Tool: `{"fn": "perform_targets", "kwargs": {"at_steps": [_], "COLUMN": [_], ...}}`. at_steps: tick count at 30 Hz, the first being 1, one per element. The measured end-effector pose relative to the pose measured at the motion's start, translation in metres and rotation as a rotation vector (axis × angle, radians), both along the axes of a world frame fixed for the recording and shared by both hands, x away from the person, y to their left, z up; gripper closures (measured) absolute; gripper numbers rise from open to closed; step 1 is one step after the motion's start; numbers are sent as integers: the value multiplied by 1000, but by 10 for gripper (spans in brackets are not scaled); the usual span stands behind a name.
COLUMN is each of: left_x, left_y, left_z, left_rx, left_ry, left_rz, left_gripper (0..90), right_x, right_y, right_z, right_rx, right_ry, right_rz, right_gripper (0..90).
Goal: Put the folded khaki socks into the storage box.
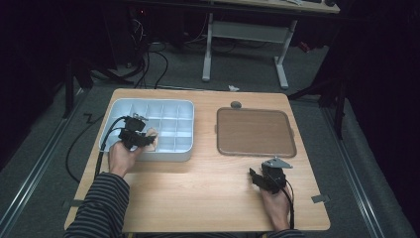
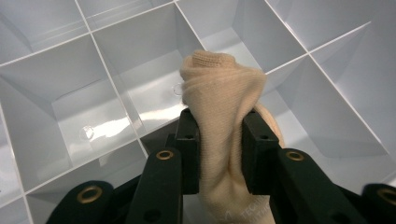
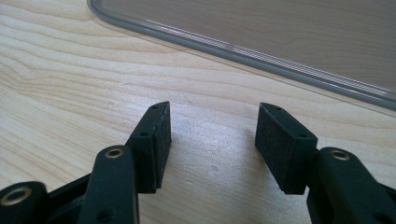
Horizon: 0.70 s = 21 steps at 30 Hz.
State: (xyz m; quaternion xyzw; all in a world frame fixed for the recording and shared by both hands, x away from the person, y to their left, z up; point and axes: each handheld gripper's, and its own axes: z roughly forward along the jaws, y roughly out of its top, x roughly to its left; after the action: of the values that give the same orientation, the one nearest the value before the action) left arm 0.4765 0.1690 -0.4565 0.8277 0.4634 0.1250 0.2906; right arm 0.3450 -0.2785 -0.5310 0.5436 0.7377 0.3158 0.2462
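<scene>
Now beige sock (image 2: pixel 219 93) clamped between left gripper (image 2: pixel 219 149) jaws.

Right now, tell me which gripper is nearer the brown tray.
Right. The right gripper sits open on the table just short of the brown tray; the left gripper is across the table over the white divided box.

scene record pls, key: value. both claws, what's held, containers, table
left claw: shut on beige rolled cloth, over the white divided box
right claw: open, holding nothing, low over the bare wooden table, in front of the tray
white divided box: table's left side, visible compartments look empty
brown tray: table's right side, nothing on it
cloth status: in the claw's grip above a compartment, not released
</scene>
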Motion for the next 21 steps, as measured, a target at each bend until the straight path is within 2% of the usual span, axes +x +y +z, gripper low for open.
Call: {"fn": "perform_targets", "kwargs": {"at_steps": [15,21], "left_x": [-1,0], "left_y": [0,4], "left_z": [-1,-5], "left_rx": [29,4], "left_ry": [16,30], "left_rz": [-11,3], "left_gripper": [726,726], "right_x": [0,0], "right_y": [0,0], "right_z": [0,0], "right_rx": [0,0], "right_ry": [1,1], "right_rz": [0,1], "right_gripper": [457,454]}}
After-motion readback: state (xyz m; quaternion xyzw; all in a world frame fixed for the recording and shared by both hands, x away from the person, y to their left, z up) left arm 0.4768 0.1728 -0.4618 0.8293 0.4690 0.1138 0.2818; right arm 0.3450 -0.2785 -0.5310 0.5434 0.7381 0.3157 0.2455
